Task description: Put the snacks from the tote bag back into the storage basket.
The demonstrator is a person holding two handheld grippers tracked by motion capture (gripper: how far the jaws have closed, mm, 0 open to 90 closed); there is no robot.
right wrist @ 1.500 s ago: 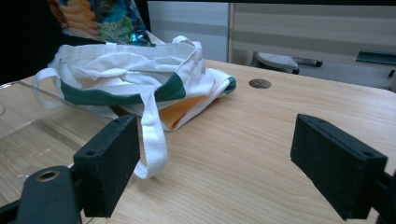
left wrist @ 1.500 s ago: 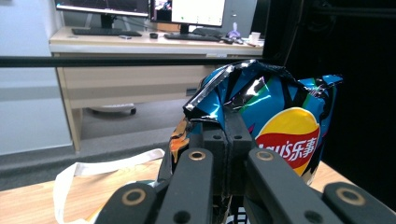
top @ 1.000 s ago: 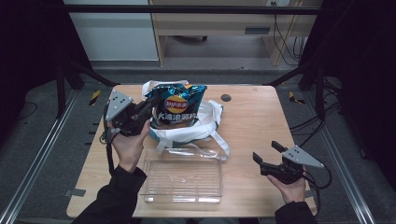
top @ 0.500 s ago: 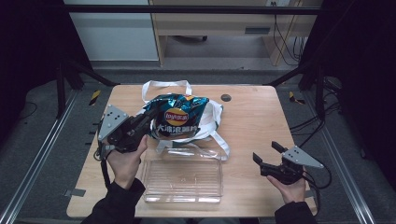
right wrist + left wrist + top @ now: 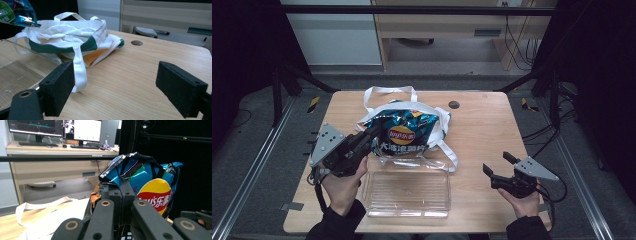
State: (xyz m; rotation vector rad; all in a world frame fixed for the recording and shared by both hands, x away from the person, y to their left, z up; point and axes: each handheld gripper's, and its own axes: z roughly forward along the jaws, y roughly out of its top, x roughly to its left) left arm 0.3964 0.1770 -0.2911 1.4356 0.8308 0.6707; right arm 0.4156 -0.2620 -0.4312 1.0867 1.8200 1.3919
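Two jaws of your left gripper [image 5: 374,131] are pressed together on the top edge of the chip bag [image 5: 404,136], which hangs above the white tote bag [image 5: 438,125] and just behind the clear plastic box [image 5: 408,192]. This thin foil can slip or tear if you swing it. Your right gripper [image 5: 498,167] rests wide open and empty near the table's [image 5: 482,115] right edge.
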